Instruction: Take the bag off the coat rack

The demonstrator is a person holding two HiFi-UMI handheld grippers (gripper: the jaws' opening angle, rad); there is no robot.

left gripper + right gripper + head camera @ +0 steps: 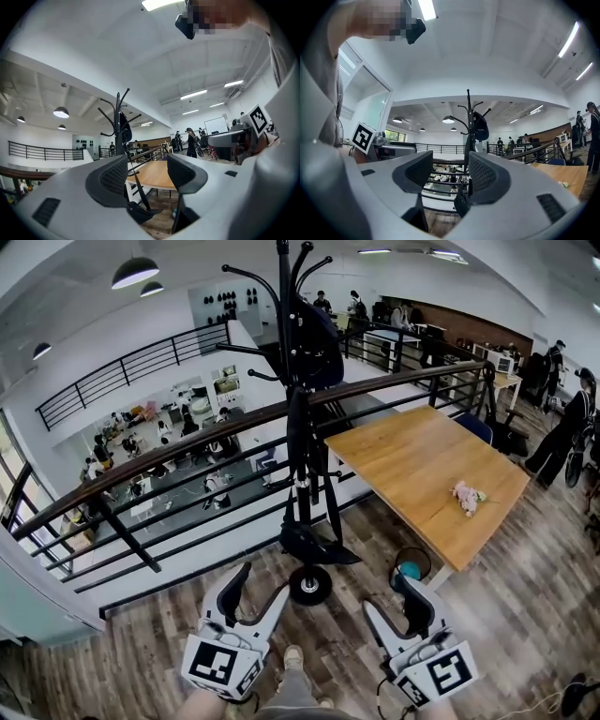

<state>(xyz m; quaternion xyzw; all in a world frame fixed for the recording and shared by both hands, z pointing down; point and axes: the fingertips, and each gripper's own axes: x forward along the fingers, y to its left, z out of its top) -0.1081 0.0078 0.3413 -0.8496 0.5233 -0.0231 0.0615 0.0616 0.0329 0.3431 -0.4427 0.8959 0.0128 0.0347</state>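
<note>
Both left gripper (263, 581) and right gripper (387, 594) gape empty; bag (319, 345) hangs on coat rack (283, 296).

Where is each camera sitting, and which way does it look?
Head view: on the person's head, looking steeply down at the black metal coat rack, dark hanging bag and wooden table; the left gripper and right gripper show below.
Left gripper view: rides the left gripper, looking along its open tongs toward the rack; the person's clothing shows.
Right gripper view: rides the right gripper, likewise; clothing shows.
All three share the rack and bag.
</note>
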